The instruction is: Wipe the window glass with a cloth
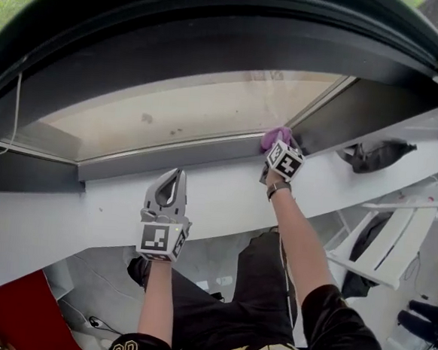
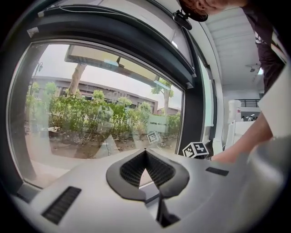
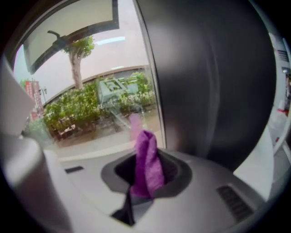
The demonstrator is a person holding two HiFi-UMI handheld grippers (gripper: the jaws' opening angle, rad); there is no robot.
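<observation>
My right tongs (image 1: 277, 148) were clamped on the purple cloth (image 3: 146, 162) at the window glass's (image 1: 186, 115) 4 o'clock corner, ready for wiping, while my left tongs (image 1: 171, 191) sat closed and empty at the cloth's 7 o'clock, probably just out of the way.

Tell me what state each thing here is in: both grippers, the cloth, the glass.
Left gripper: shut, empty.
Right gripper: shut on the cloth.
Cloth: bunched up, clamped, at the glass's lower corner.
Glass: a few dark spots showing.
</observation>
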